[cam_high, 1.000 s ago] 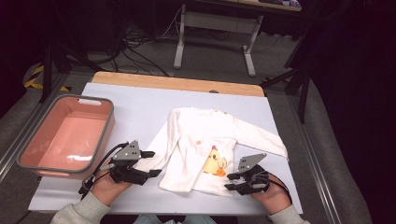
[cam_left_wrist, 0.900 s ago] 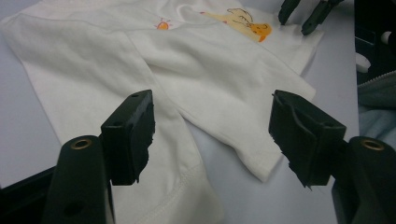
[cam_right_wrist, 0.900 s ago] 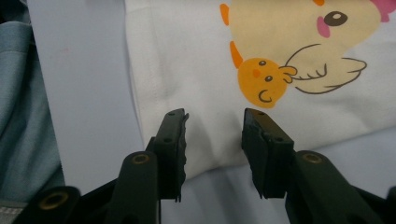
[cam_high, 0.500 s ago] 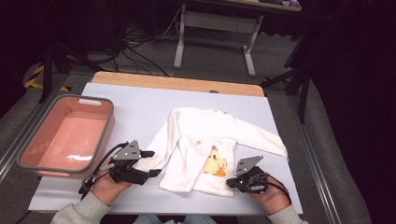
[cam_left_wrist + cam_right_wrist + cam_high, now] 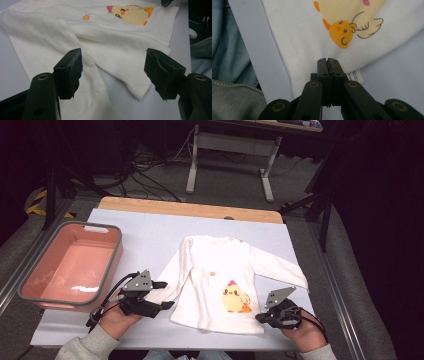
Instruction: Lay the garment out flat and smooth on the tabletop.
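Hand-held gripper on your right [image 5: 261,317] is clamped on the hem of the white shirt [image 5: 220,280], near the bench's [image 5: 150,230] front edge. Your left hand-held gripper [image 5: 167,295] stands wide open over the shirt's sleeve; a pink bin [image 5: 116,257] sits at the left edge.

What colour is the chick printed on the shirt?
Pale yellow chick with a pink comb and orange feet, on the white shirt; clearest in the left gripper view.

The right gripper [image 5: 328,62] has its jaws pressed together on the hem of the white shirt [image 5: 297,32]. An orange chick print [image 5: 342,33] lies just beyond the tips; a label [image 5: 355,75] sits beside them.
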